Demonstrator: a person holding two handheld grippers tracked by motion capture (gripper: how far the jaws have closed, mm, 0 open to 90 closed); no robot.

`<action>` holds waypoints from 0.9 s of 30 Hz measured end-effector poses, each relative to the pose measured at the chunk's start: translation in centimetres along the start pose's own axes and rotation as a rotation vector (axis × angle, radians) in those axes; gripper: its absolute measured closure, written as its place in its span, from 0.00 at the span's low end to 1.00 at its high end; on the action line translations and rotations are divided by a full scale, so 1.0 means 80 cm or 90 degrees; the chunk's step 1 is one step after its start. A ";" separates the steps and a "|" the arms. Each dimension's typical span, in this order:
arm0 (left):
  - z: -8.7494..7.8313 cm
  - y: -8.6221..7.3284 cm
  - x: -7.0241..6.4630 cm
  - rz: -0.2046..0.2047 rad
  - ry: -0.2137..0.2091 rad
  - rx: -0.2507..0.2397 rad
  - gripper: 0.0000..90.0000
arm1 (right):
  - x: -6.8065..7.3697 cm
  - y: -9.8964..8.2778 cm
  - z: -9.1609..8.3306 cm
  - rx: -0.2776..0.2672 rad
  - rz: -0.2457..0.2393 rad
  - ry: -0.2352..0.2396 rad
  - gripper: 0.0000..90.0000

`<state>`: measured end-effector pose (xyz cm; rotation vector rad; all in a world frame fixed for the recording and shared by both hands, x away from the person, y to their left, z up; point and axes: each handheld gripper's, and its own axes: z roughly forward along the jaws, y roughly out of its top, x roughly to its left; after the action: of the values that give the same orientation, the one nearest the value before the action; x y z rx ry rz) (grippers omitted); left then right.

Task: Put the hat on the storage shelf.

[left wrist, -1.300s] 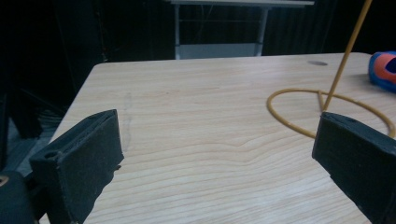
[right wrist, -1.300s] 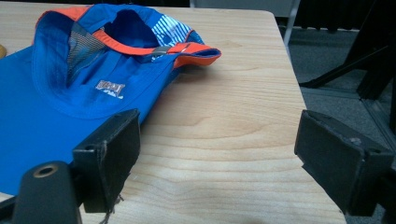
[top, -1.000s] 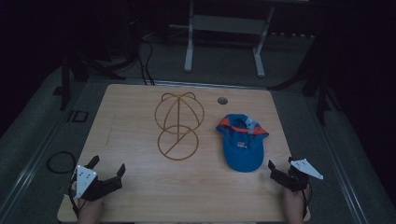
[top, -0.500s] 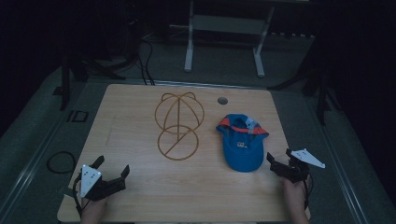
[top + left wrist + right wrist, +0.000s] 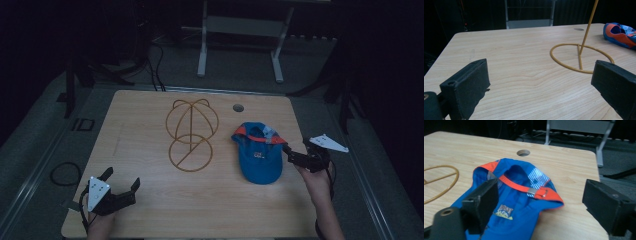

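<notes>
Near the table's (image 5: 150, 210) right edge, my right claw (image 5: 295, 156) sits spread apart just beside the blue cap (image 5: 257, 152), which lies brim toward the near edge, while my left claw (image 5: 122, 184), also apart, waits well away.

No text can be read in these pictures. The blue cap (image 5: 516, 202) carries a small printed emblem (image 5: 504, 211) on its front, in yellow, orange and blue, but it is blurred in the right gripper view and its letters, if there are any, cannot be made out. In the high view the same emblem (image 5: 258, 155) is only a small orange mark on the cap (image 5: 259, 155). No label, number or sign is legible on anything else in the three views.
</notes>
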<state>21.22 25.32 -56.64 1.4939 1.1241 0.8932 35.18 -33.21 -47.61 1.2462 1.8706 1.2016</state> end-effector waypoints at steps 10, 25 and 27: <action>0.000 0.001 -0.003 0.011 -0.021 0.002 0.02 | 0.002 0.023 0.046 0.006 -0.025 0.033 0.26; -0.001 0.002 -0.005 0.016 -0.034 -0.003 0.02 | -0.009 0.029 0.131 0.083 -0.032 0.050 0.33; -0.002 0.003 -0.006 0.018 -0.033 -0.005 0.02 | -0.012 0.028 0.140 0.095 -0.041 0.039 0.33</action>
<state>20.97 24.92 -56.36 1.5209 1.0628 0.8718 45.74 -29.70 -50.35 1.2295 2.0607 1.0951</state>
